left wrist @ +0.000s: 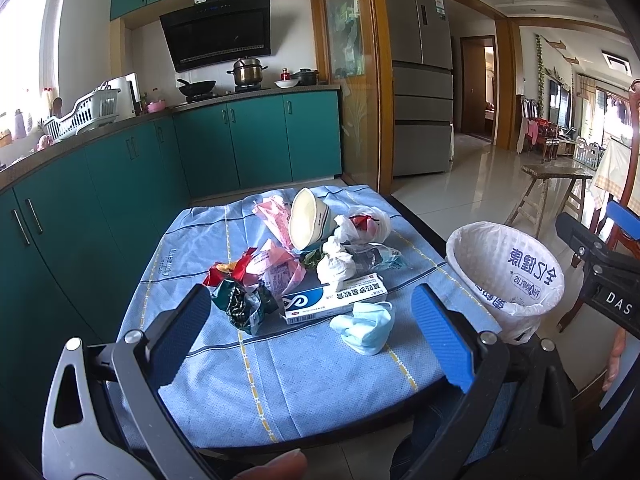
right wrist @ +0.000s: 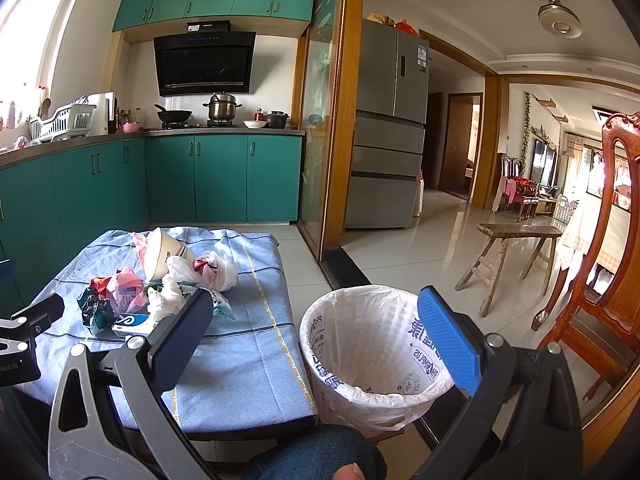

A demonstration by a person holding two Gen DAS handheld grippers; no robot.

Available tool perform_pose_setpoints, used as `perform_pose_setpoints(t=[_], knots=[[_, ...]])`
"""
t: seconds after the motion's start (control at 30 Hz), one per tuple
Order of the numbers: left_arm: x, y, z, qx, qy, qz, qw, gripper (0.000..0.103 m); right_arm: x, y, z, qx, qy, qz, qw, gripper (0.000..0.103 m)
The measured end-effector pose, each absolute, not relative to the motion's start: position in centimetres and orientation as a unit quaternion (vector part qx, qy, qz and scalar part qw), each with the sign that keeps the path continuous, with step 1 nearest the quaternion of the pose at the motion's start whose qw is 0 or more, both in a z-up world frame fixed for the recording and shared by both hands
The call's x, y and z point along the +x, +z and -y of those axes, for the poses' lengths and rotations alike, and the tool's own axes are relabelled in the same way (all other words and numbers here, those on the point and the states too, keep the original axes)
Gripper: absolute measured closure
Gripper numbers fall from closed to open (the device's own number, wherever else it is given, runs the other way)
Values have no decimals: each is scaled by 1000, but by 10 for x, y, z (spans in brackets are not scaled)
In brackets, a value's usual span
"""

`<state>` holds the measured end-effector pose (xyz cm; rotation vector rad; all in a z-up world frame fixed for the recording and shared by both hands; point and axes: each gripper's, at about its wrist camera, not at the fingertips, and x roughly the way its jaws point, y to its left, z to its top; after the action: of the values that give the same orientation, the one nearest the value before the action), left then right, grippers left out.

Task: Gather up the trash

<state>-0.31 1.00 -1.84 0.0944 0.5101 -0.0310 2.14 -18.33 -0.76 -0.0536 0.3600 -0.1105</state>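
Through the left wrist camera I see my left gripper (left wrist: 316,336) spread wide and holding nothing, hovering over the near edge of the table (left wrist: 280,400) with its blue cloth. Just ahead between the fingers lie a white and blue box (left wrist: 334,304) and a crumpled blue face mask (left wrist: 366,328); beyond them are wrappers, white tissue (left wrist: 335,266) and a tipped paper bowl (left wrist: 308,218). The lined bin (left wrist: 506,272) stands off to the right, beside the table.

Through the right wrist camera my right gripper (right wrist: 316,330) is also spread and empty, directly above the bin (right wrist: 372,356). The trash pile (right wrist: 160,284) sits ahead to the left.
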Motion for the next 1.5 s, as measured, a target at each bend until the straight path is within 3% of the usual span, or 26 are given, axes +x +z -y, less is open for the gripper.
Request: perform_pose_setpoints(t=[0.4,0.43,0.57,0.6,0.63,0.7,0.8,0.87,0.9,0.93,1.03,1.13,1.33,1.4,1.5], knots=[[30,-45,-44,25,22,-301,953,3,45,-14,186,-32,-38,-194,980,5],[34,-49,-51,20,27,-307,951,3,56,-17,186,-29,-25,-202,979,9],[50,-63,-74,2,41,-328,944,4,107,-31,183,-15,17,-236,971,52],[55,-66,-79,-2,44,-332,942,8,130,-37,178,-15,47,-250,967,54],[60,-69,-83,-6,47,-336,941,19,149,-40,173,-15,63,-259,964,54],[70,-75,-89,-15,51,-348,936,30,183,-48,159,-22,95,-276,956,54],[85,-82,-102,-30,61,-361,930,33,238,-63,128,-58,146,-316,936,53],[97,-87,-113,-41,76,-367,926,28,252,-72,118,-68,150,-315,935,49],[100,-89,-116,-45,82,-367,925,19,256,-79,118,-62,149,-304,939,47],[105,-90,-121,-53,89,-367,924,15,257,-83,121,-51,150,-298,941,46],[120,-97,-125,-66,87,-375,920,12,267,-100,131,-20,176,-312,933,40],[145,-109,-122,-70,86,-393,913,10,281,-93,124,-36,201,-309,929,23],[177,-131,-111,-64,79,-428,898,8,319,-109,109,-11,231,-358,905,24],[181,-135,-108,-59,76,-435,895,12,319,-112,105,-12,243,-364,899,40],[179,-135,-102,-46,74,-430,899,31,310,-112,102,-23,256,-362,896,59]])
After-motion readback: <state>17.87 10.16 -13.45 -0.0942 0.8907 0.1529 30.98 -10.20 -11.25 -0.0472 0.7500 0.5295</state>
